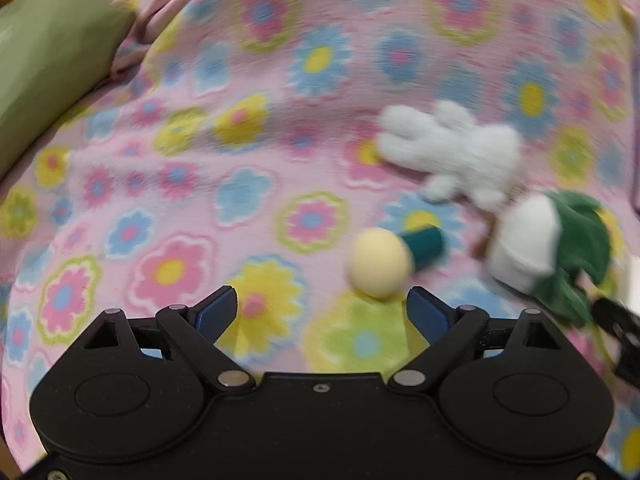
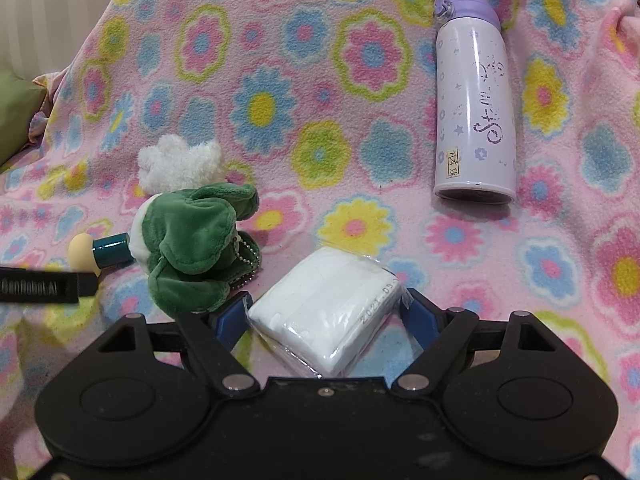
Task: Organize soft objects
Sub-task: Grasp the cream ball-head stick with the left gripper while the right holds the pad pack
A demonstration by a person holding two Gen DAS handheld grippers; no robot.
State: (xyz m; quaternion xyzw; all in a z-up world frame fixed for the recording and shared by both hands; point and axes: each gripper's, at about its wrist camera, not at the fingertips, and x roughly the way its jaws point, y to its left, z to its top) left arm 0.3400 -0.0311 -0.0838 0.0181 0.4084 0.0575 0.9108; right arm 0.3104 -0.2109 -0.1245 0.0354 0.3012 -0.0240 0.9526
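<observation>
Open blanket [image 2: 304, 92] lies between the bottle [image 2: 474, 100] and the green plush [image 2: 192, 248]. That plush, a white toy [image 2: 180, 164] (just behind) and a cream-capped item [image 2: 100, 254] crowd the left side.

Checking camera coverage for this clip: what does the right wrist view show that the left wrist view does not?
Only the right wrist view shows the purple bottle and the white tissue pack between the right gripper fingers. Only the left wrist view shows the left gripper, open over the blanket. Both show the green plush, white plush, cream-tipped teal stick and green pillow.
</observation>
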